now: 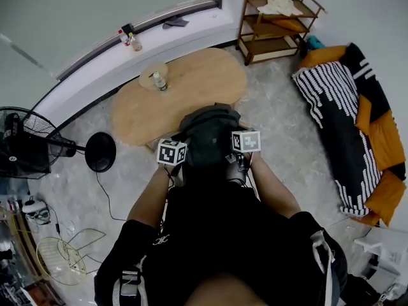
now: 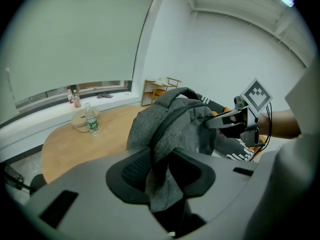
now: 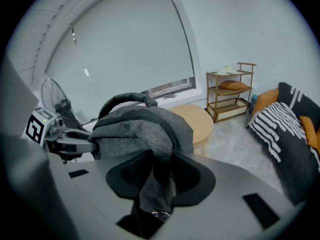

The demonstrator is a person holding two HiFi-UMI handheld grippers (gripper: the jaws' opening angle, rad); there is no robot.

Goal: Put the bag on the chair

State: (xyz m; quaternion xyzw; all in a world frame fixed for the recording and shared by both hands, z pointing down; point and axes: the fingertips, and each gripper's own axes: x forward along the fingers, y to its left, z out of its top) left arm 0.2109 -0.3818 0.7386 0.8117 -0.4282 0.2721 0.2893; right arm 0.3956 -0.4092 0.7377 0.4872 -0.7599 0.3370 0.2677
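Note:
A dark grey fabric bag hangs in front of the person, at the near edge of the oval wooden table. My left gripper grips its left side and my right gripper its right side. In the left gripper view, bag cloth fills the gap between my jaws and touches both pads; the right gripper shows across the bag. In the right gripper view, bag cloth is likewise pinched between the jaws. The bag and arms hide whatever is under it, so I cannot make out a chair.
On the table stand a plastic bottle and a shallow bowl. A floor fan stands at the left, with its round base near the table. A wooden shelf is at the back right, and a striped blanket on orange cushions at the right.

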